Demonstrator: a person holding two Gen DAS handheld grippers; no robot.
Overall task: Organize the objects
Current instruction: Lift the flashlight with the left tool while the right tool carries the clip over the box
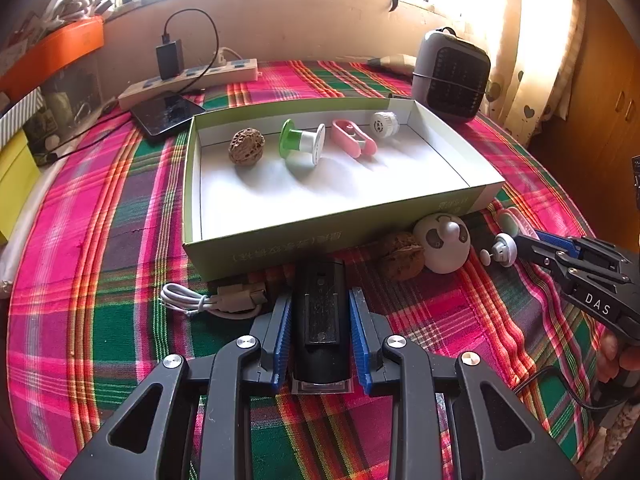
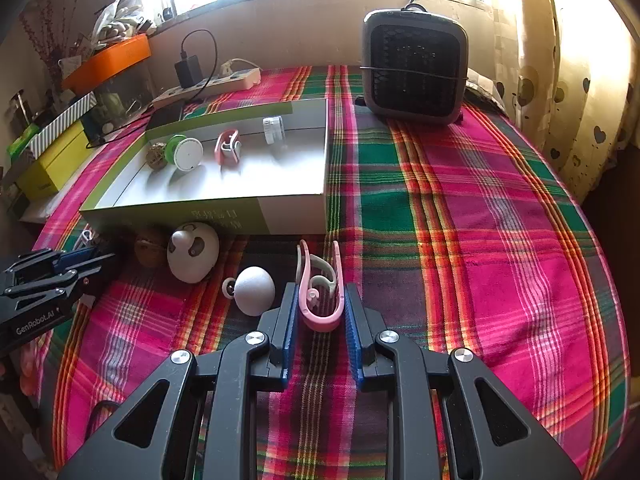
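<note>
A green-and-white shallow box (image 1: 280, 240) (image 2: 296, 212) holds a walnut (image 1: 246, 146), a green-and-white spool (image 1: 302, 142), a pink clip (image 1: 354, 138) and a white round cap (image 1: 385, 123). My left gripper (image 1: 320, 308) has its jaws around a black device (image 1: 322, 320) lying on the plaid cloth in front of the box. My right gripper (image 2: 320, 304) has its jaws around a pink-and-white clip (image 2: 320, 288) on the cloth. A white panda-face object (image 1: 442, 246) (image 2: 192, 252), a second walnut (image 1: 402, 256) and a small white ball-shaped item (image 2: 254, 290) (image 1: 502, 248) lie in front of the box.
A white coiled cable (image 1: 208, 302) lies left of the black device. A grey heater (image 2: 414, 66) (image 1: 450, 74), a power strip with a charger (image 1: 188, 80) and a phone (image 1: 166, 114) stand behind the box. Boxes (image 2: 60, 156) line the left edge.
</note>
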